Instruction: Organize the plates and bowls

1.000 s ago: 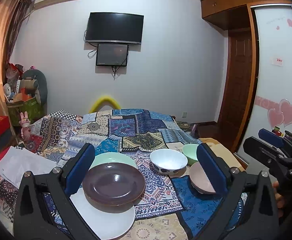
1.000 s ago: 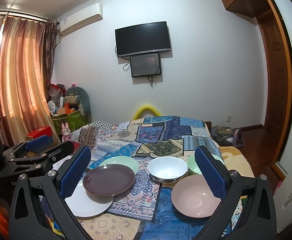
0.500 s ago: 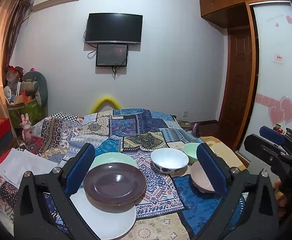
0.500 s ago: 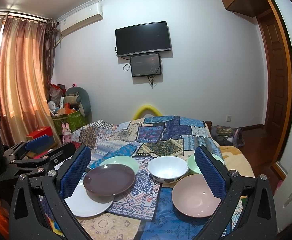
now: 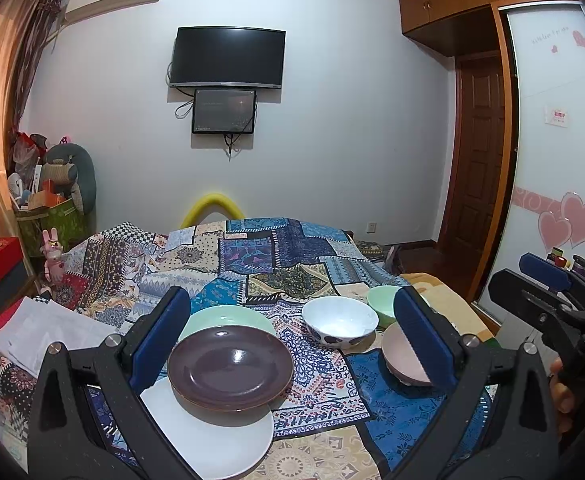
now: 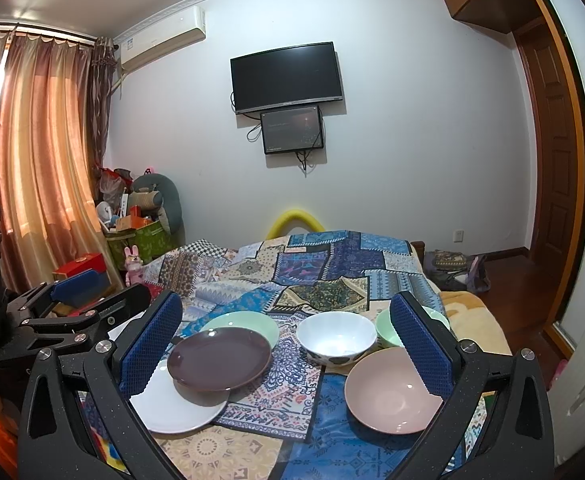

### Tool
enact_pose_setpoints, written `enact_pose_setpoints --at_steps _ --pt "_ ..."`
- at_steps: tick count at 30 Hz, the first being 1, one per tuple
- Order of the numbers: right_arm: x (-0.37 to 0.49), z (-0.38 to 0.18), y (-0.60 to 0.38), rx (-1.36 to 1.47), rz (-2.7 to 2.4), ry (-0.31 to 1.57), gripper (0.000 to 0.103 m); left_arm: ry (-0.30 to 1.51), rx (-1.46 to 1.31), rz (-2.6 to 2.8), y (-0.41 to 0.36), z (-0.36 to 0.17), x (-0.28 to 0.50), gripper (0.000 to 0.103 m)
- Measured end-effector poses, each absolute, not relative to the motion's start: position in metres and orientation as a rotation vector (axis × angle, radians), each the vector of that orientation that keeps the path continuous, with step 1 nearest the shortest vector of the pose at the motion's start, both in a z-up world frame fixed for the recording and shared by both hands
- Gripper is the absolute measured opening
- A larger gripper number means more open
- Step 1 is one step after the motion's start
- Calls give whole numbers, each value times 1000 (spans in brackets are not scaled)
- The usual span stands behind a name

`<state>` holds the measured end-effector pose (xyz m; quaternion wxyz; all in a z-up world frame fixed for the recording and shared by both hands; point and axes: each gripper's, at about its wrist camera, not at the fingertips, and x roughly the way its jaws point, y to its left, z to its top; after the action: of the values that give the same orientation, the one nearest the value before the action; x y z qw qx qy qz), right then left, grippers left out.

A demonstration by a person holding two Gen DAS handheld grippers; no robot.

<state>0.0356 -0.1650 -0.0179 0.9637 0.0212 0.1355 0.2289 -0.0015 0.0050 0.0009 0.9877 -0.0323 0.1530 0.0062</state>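
Both tools are held above the near edge of the patchwork-covered bed [image 6: 324, 264], and neither touches any dish: the left gripper [image 5: 292, 336] has its blue-padded jaws spread wide and empty, and the right gripper [image 6: 286, 340] is spread the same way, holding nothing. Take the glossy dark brown round plate [image 6: 219, 358] as the landmark. It lies partly on top of a flat white plate [image 6: 176, 408] on its near side, and a pale green plate [image 6: 248, 322] peeks out just behind it. To its right stands a white bowl with dark patches on its outer wall [image 6: 336, 338]; beyond that bowl sits a small mint-green bowl [image 6: 384, 330], and nearer the camera on the same side rests a shallow pink bowl [image 6: 392, 390]. No stacking looks finished yet. The likely first move is a pinch on the brown plate's free rim, which overhangs the white one. Come in low and level, close firmly on the rim, and lift straight up, since glazed ware may slip or drag the plate beneath it.
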Motion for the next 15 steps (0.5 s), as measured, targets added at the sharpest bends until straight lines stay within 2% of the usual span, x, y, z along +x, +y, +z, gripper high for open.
enact_pose_setpoints --at_steps 15 --pt "35 -18 -166 46 465 273 103 302 -63 11 5 3 -2 103"
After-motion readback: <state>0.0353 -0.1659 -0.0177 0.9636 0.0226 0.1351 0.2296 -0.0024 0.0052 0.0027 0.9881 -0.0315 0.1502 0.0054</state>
